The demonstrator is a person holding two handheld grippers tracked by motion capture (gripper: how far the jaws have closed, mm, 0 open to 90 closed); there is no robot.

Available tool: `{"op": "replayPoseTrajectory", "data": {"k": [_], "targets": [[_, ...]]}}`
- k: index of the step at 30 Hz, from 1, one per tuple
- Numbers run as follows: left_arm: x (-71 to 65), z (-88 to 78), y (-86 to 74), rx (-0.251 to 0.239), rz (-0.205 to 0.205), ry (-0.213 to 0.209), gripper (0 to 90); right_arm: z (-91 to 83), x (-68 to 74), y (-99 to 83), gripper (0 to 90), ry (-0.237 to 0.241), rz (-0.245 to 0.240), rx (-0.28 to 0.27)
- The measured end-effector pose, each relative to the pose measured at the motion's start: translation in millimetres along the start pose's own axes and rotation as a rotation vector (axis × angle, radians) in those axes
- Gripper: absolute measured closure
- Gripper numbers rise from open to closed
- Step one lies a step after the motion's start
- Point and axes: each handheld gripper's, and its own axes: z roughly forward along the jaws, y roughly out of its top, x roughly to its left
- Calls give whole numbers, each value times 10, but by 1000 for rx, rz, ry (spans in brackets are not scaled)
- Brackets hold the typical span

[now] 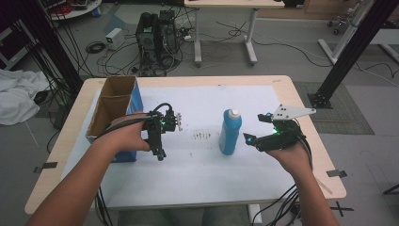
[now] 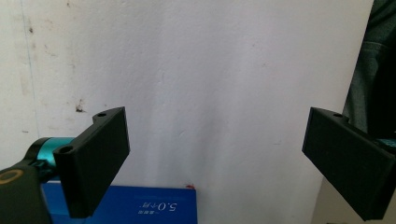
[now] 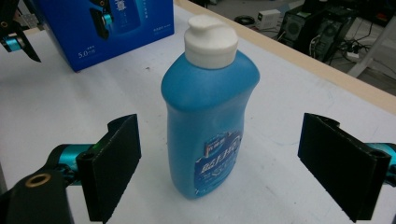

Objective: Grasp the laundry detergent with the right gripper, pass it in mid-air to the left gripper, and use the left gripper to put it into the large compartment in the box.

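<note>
Right now a blue bottle [image 1: 230, 133] stands straight up near the middle of the white table [image 1: 197, 188], with its white cap [image 3: 208, 33] pointing up. The right gripper [image 1: 261, 130] is just to its right, jaws spread wide and holding nothing. The left gripper [image 1: 160, 141] waits farther left, jaws wide too, beside the blue cardboard box [image 1: 115, 113].

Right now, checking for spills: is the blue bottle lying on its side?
No, the blue bottle stands upright on the white table cover, its white cap on top.
</note>
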Motion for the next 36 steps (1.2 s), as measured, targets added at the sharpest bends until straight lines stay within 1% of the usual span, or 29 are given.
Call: {"op": "replayPoseTrajectory", "data": {"k": [1,6,7,8,11,12,13,14,15,16,17,19,20,21,22,23,26,28,31,32,33,35,36], "targets": [[3,-6,2,1,4,6,73,2,9,-15,123,-2,4,1],[-5,-8,5,3,1,4,73,67,64,-110,122,-12,-3,23],[-2,-8,4,2,9,1,73,81,74,-127,122,-10,-6,22],[-4,-9,3,2,9,1,73,103,100,-163,122,-13,3,22],[-9,-11,2,1,10,6,73,153,138,-218,122,-17,4,25],[-12,-9,3,1,8,1,73,181,160,-241,123,-19,9,31],[-6,-18,0,-1,26,27,73,198,170,-257,123,-22,5,31],[-17,-11,5,-4,8,4,73,220,183,-265,122,-25,4,34],[-26,-13,8,-4,4,13,73,242,206,-291,123,-23,13,44],[-23,-18,9,2,13,6,73,276,229,-313,122,-27,17,47],[-27,-16,9,-3,12,6,73,305,242,-326,123,-29,16,43],[-36,-19,8,-6,14,13,73,363,274,-357,122,-35,18,59],[-39,-18,7,-6,13,7,73,400,298,-376,122,-41,27,66],[-44,-20,5,-11,12,12,73,420,304,-389,122,-45,23,66],[-45,-22,4,-5,18,13,73,446,329,-406,122,-60,35,76],[-48,-21,3,-5,18,7,73,470,332,-419,122,-66,32,68],[-58,-17,-3,-9,17,16,73,521,369,-460,122,-93,64,69],[-60,-14,-7,-10,19,10,73,558,388,-491,122,-115,81,58],[-65,-12,-8,-10,22,13,73,590,408,-532,122,-144,110,45],[-66,-10,-7,-10,23,11,73,611,415,-547,122,-159,108,41],[-66,-10,-6,-11,25,13,73,620,443,-557,122,-169,136,49],[-70,-13,-4,-12,23,16,73,655,463,-580,122,-190,146,44],[-70,-15,-5,-16,24,15,73,663,472,-588,122,-198,155,51]]}}
